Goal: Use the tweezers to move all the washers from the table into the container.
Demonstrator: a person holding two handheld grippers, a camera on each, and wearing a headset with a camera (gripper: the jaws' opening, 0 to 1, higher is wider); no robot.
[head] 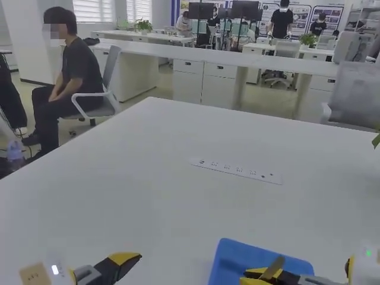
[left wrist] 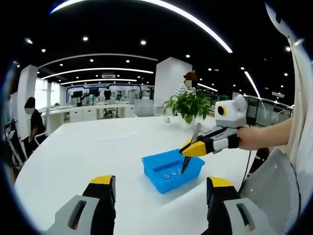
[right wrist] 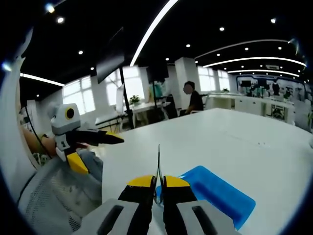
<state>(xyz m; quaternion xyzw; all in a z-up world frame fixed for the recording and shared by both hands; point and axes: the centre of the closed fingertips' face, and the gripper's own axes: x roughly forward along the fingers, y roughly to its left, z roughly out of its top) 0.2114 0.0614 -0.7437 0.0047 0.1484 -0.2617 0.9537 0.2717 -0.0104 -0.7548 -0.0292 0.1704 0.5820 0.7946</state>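
Note:
A blue container (left wrist: 171, 169) stands on the white table (left wrist: 98, 156), with several small washers (left wrist: 168, 175) lying inside it. My right gripper (left wrist: 188, 149) is shut on the tweezers (left wrist: 190, 147), which point down into the container's right part. In the right gripper view the tweezers (right wrist: 159, 164) stick up from between the shut jaws of the right gripper (right wrist: 159, 183), with the container (right wrist: 217, 196) just beyond. My left gripper (left wrist: 160, 188) is open and holds nothing, a little short of the container. In the head view the container (head: 237, 258) sits at the bottom edge between the left gripper (head: 122, 261) and the right gripper (head: 267, 274).
A flush power strip (head: 237, 169) lies mid-table. A potted plant (left wrist: 190, 105) stands at the table's far side. A person sits on a chair (head: 98, 95) beyond the table's left corner. A mesh chair back (left wrist: 274, 186) is close by. Desks and people fill the background.

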